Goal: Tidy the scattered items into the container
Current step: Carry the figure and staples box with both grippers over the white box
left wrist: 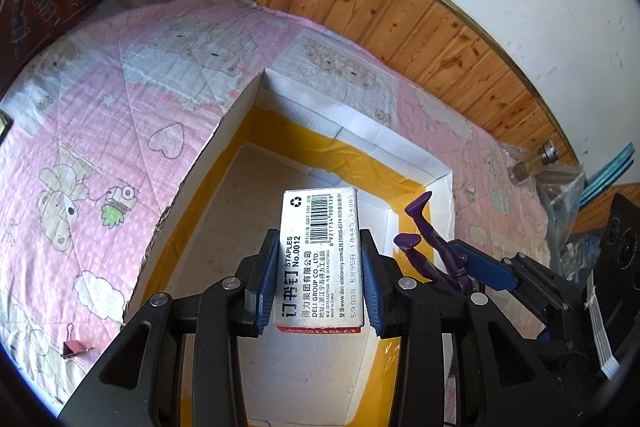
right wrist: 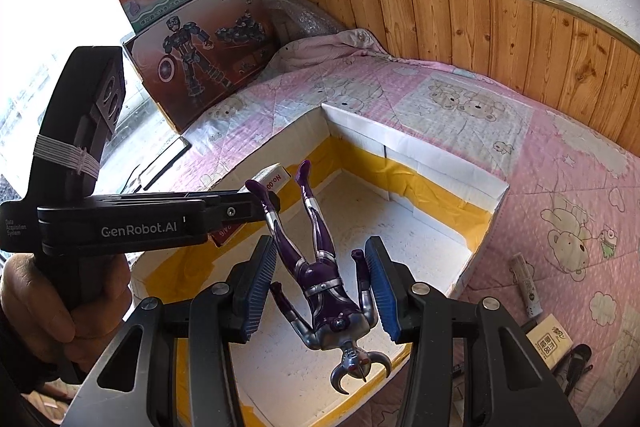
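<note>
Staple box (left wrist: 320, 259) clamped in left claw (left wrist: 319, 283), held above open cardboard container (left wrist: 400, 143) on bed (left wrist: 100, 115). Right claw (right wrist: 322, 291) spread wide around purple-and-silver action figure (right wrist: 320, 267), head toward camera, over same container; firm grip cannot be told. Binder clip (left wrist: 74, 347) lies near bed's front edge.

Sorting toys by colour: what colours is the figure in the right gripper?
Purple and silver figure, clearest in the right wrist view.
</note>
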The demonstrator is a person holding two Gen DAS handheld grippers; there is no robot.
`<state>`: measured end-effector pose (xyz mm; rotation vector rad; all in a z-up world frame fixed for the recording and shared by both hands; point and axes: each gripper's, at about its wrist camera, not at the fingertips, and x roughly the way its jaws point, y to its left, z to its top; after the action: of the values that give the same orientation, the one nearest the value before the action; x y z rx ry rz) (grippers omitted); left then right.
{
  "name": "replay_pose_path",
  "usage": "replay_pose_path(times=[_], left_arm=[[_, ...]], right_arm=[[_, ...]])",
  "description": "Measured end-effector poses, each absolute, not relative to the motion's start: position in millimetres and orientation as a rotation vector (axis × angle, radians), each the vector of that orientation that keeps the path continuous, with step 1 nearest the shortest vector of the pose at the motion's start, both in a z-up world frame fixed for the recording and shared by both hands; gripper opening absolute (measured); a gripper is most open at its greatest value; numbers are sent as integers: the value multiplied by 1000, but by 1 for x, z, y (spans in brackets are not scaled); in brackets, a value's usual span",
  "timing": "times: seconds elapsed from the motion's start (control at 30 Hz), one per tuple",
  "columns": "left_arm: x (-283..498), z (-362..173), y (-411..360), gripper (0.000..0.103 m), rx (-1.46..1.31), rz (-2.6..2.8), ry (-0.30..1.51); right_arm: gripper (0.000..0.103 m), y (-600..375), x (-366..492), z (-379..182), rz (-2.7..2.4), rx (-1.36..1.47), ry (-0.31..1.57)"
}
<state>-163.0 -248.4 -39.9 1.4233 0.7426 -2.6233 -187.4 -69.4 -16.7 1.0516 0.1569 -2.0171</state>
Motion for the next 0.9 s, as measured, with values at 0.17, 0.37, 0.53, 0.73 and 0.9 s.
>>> replay_pose_path(times=[0.17,0.37,0.53,0.73,0.9], left_arm=[[-171,-42,-254,39,1432,-2621,719],[-183,-48,-255,39,1473,-2611,693],[-193,-53,-255,39,1511,-2590,648],[-204,-65,-259,39,1561,-2552,655],[-212,-72,-260,39,1589,-2527,624]], right_arm=[[48,-76,-196,-20,-2006,1056,181],[48,-83,-206,-23,-1990,1062,215],[48,-90,-218,-29,-1982,1073,276],[48,-98,-234,-37,-1971,1125,314],[48,-106,-242,-43,-1953,1150,356]])
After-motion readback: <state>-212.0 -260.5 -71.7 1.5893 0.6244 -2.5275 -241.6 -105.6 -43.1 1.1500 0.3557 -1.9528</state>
